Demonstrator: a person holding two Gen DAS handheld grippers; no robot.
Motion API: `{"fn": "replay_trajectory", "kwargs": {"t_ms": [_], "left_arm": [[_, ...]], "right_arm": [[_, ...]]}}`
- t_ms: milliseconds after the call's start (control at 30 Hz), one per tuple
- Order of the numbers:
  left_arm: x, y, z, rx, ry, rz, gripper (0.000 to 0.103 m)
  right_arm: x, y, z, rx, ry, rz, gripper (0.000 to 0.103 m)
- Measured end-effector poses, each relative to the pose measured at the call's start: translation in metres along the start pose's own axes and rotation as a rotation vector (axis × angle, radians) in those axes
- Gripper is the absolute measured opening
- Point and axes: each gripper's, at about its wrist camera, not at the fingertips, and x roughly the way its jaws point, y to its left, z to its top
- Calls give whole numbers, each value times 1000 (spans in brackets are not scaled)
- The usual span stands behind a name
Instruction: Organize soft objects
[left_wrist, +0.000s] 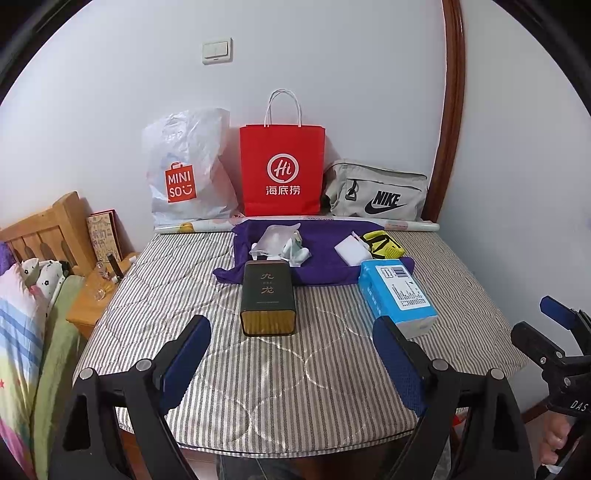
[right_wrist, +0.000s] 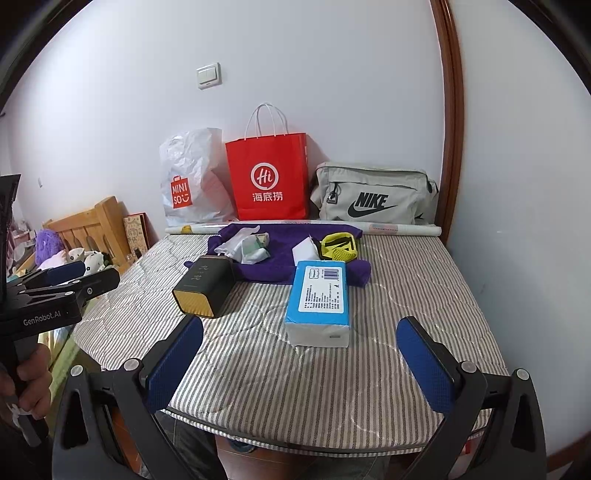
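Observation:
A purple cloth (left_wrist: 321, 254) (right_wrist: 280, 258) lies spread on the striped mattress (left_wrist: 258, 369) (right_wrist: 295, 376). On it sit a crumpled clear plastic bag (left_wrist: 275, 240) (right_wrist: 242, 245), a white packet (left_wrist: 352, 249) (right_wrist: 304, 249) and a yellow mesh pouch (left_wrist: 382, 245) (right_wrist: 340, 247). A blue tissue pack (left_wrist: 397, 291) (right_wrist: 321, 295) and a dark tea tin (left_wrist: 268, 297) (right_wrist: 205, 286) lie nearer. My left gripper (left_wrist: 291, 354) stands open above the mattress, short of the tin, with nothing between its fingers. My right gripper (right_wrist: 299, 363) is open too, just short of the tissue pack.
Against the wall stand a white Miniso plastic bag (left_wrist: 188, 170) (right_wrist: 192, 177), a red paper bag (left_wrist: 282, 170) (right_wrist: 269, 177) and a grey Nike bag (left_wrist: 376, 192) (right_wrist: 373, 197). A rolled sheet (left_wrist: 406, 224) lies before them. A wooden headboard (left_wrist: 48, 229) and bedding are at left.

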Motion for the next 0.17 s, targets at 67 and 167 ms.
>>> {"fn": "replay_trajectory", "kwargs": {"t_ms": [67,167], "left_arm": [[0,0,0,-1,-1,2,89],[0,-1,-1,4,-7,0,89]], "right_arm": [[0,0,0,-3,0,-3,103],[0,0,0,-4,1,-2,103]]}}
